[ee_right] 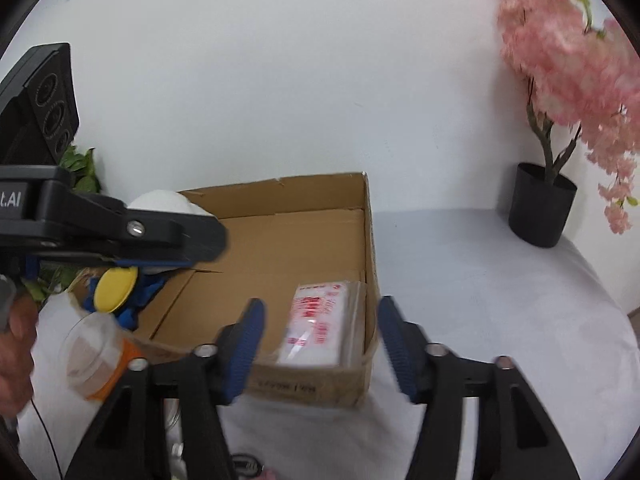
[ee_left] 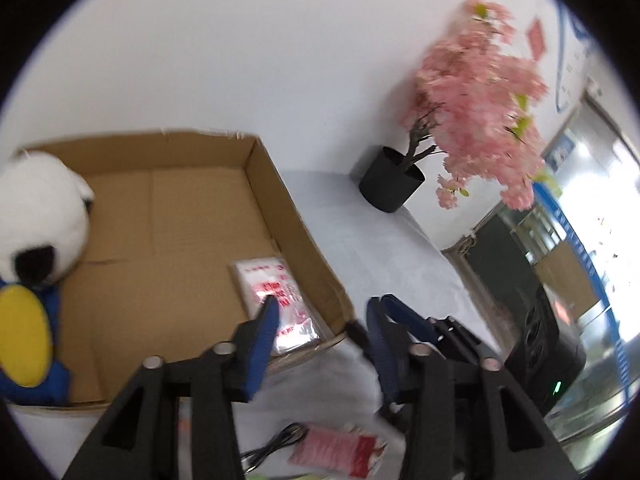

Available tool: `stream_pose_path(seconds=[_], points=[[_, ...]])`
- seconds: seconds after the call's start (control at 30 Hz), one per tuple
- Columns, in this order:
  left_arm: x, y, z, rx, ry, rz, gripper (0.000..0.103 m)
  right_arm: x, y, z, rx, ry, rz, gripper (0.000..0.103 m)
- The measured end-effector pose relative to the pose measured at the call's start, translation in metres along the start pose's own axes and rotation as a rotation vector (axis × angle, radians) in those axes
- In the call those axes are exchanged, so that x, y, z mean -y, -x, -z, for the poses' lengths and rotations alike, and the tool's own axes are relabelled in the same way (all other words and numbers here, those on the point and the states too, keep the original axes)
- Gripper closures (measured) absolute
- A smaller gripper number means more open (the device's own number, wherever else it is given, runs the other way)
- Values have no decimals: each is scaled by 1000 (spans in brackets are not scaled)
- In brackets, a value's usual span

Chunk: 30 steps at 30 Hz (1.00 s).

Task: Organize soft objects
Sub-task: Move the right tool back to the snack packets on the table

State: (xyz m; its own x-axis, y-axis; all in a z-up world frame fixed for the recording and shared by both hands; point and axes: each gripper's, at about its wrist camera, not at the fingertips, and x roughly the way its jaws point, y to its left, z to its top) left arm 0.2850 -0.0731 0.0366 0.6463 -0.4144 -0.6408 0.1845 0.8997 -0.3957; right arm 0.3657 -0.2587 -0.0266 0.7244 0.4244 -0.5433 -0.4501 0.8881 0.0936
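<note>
Your right gripper [ee_right: 320, 344] jaws stand open, empty; the plastic packet [ee_right: 320, 320] lies beyond them in the cardboard box's [ee_right: 280, 248] near right corner.

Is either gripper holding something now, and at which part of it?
Nothing is held. The left gripper and the right gripper both stand open, with nothing between the fingers.

Left wrist camera: sits above near corner of cardboard box [ee_left: 256, 168], looks down and forward into it, very close. Right wrist camera: sits just in front of box [ee_right: 312, 384], looks down at its near wall, close. Both views share box inside, clear packet [ee_left: 276, 300] [ee_right: 320, 324], pink flower tree [ee_left: 480, 100] [ee_right: 568, 52] behind box.
</note>
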Motion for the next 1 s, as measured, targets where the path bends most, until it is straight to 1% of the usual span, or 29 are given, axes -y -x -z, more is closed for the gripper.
stream_pose_path(seconds=[0.03,0.07,0.1,0.13,0.17,0.2,0.23,0.27,0.3,0.33,0.37,0.4,0.43,0.47,0.53,0.57,0.63,0.67,0.7,0.77,0.8,0.87,0.93,0.97,1.0], points=[[4,12,6,16,-39,-42,96,-1,9,4,2,-3,5,66],[6,27,15,36,-69,-78,98,-1,15,7,-7,-22,0,66],[6,38,21,50,-79,-85,98,-1,21,10,-14,-39,-18,66],[4,51,28,68,-84,-86,97,-6,37,18,-9,-43,-30,64],[2,61,33,78,-86,-92,89,-11,45,22,-1,-33,-42,52],[0,72,40,84,-84,-122,72,-18,55,27,11,-17,-51,30],[-2,82,46,98,-81,-153,60,-23,62,30,24,-9,-61,20],[-5,94,53,126,-74,-173,34,-31,70,34,40,1,-77,12],[-9,106,60,159,-58,-184,20,-38,76,38,42,10,-101,12],[-11,116,66,185,-46,-192,19,-47,81,42,27,18,-135,12],[-15,125,75,189,-41,-205,19,-56,86,46,5,28,-163,12],[-17,131,81,186,-42,-221,19,-68,82,50,-37,46,-196,12],[-20,136,88,188,-44,-240,19,-79,83,57,-78,59,-209,12],[-23,140,97,191,-40,-261,19,-92,73,61,-132,72,-222,12],[-35,147,116,174,-5,-289,19,-112,60,68,-182,93,-263,14],[-41,152,124,167,21,-297,19,-122,55,71,-195,105,-275,14],[-51,159,139,164,64,-312,19,-133,44,75,-220,108,-266,20],[-56,161,145,155,82,-324,19,-136,40,78,-231,101,-262,26],[-61,165,153,149,96,-340,19,-137,37,80,-242,92,-256,29],[-68,172,164,152,115,-359,19,-139,42,84,-242,82,-242,29],[-71,174,169,153,127,-361,19,-139,51,88,-228,87,-232,29],[-74,175,179,153,141,-352,19,-136,66,97,-220,92,-227,28],[-77,170,187,135,148,-338,19,-129,89,111,-248,53,-249,24],[-78,166,190,120,159,-331,19,-125,96,121,-277,21,-272,22],[-80,160,193,99,177,-314,19,-122,101,130,-295,12,-276,22]])
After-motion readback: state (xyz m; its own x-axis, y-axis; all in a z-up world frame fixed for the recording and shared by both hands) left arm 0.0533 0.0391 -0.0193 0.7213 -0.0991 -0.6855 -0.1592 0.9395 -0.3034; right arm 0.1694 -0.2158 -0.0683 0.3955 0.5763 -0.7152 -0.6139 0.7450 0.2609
